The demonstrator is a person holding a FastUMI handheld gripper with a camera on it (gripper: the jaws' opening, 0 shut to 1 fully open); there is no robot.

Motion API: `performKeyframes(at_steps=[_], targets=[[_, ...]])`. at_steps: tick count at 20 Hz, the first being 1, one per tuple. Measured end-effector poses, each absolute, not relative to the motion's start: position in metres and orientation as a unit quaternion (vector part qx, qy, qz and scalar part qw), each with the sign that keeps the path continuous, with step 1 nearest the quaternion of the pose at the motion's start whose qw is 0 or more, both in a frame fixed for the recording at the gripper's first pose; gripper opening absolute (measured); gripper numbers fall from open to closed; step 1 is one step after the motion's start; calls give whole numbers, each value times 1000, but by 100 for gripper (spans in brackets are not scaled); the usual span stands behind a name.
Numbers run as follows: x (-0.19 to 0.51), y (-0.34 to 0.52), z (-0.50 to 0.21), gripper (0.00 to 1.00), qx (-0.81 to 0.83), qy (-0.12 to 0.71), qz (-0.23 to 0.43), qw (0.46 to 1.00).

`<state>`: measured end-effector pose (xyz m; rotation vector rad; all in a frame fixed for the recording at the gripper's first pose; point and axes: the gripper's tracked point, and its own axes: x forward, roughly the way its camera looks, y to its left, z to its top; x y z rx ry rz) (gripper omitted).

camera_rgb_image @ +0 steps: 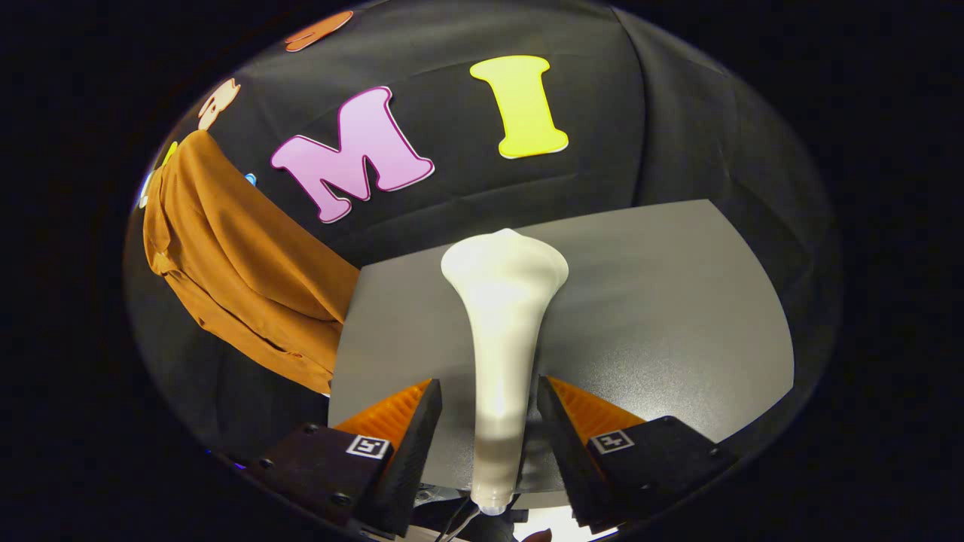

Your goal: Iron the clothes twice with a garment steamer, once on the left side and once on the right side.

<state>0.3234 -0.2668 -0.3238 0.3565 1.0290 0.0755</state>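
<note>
The white garment steamer (503,316) lies on the grey table (678,316), its slim handle pointing near and its flared head pointing far, toward the black cloth wall. The gripper (489,421) has its fingers spread to either side of the handle, with a gap on each side, so neither finger presses on it. A cord leaves the handle's near end, between the finger bases. To the left, beyond the table's left edge, an orange-brown garment (233,263) hangs in folds against the wall, well apart from the steamer.
</note>
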Motion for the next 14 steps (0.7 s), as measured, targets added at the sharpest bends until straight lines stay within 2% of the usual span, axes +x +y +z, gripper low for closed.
performKeyframes(at_steps=[3, 7, 8, 9, 11, 12, 14], targets=[[315, -262, -345, 79, 154, 519, 39, 840], [315, -261, -351, 40, 194, 546, 38, 814], [315, -258, -354, 40, 203, 547, 45, 811], [317, -259, -351, 35, 211, 544, 54, 810], [316, -257, -349, 35, 214, 524, 75, 821], [319, -261, -342, 28, 217, 512, 81, 827], [317, -262, -334, 28, 207, 489, 86, 843]])
